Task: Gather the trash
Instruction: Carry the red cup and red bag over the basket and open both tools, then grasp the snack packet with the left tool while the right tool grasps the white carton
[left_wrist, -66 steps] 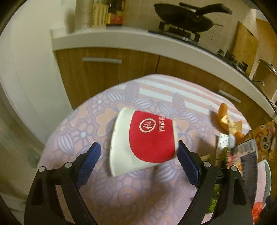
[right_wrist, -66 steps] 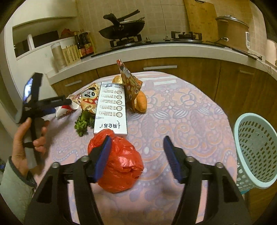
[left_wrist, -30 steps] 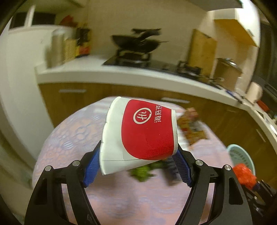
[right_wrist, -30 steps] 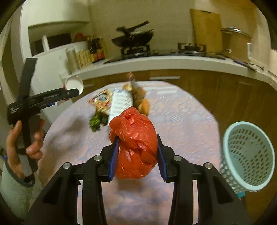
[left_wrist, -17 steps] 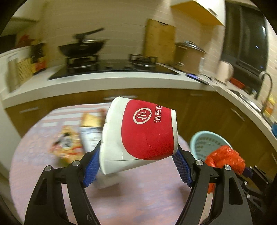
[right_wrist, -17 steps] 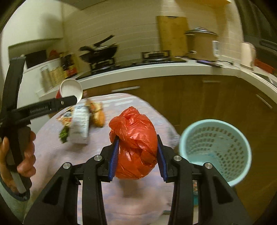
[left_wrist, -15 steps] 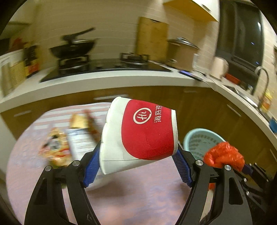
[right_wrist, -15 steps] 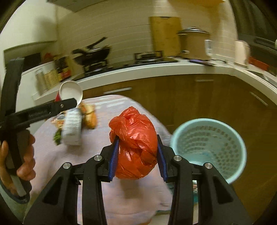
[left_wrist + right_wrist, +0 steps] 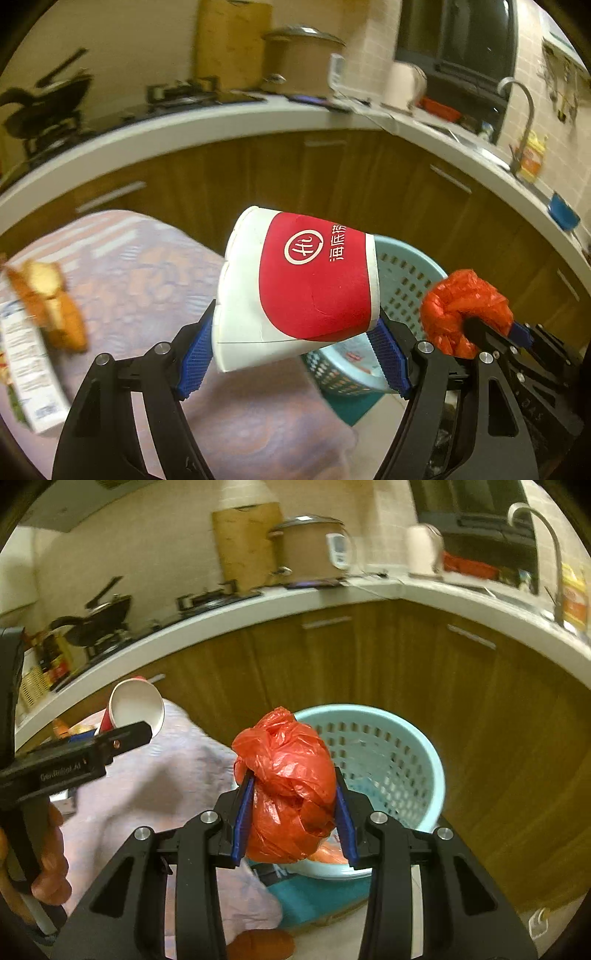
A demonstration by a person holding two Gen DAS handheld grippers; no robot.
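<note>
Your left gripper [image 9: 291,354] has its jaws clamped on the paper cup [image 9: 299,288], one blue pad [image 9: 194,356] against the white base end and the other at the red rim end, so the cup lies sideways between them with its red band and white logo facing the camera. Seen from the right wrist, the cup's open mouth faces toward your right side.

Your right gripper [image 9: 291,821] has its jaws pressed into both flanks of the knotted red plastic bag [image 9: 288,790], which bulges above and below the pads.

Ahead of and below the right jaws stands the pale blue perforated basket [image 9: 402,738] on the floor, just beside the table [image 9: 155,775] edge; some scraps lie in its bottom, too hidden to name. The bag hangs before the basket's near rim. From the left wrist, the basket sits behind the cup, with the bag to the right of your left jaws.

Left of the left jaws, on the table's patterned cloth, lie blurred bread [image 9: 48,302] and a white carton [image 9: 27,365].
</note>
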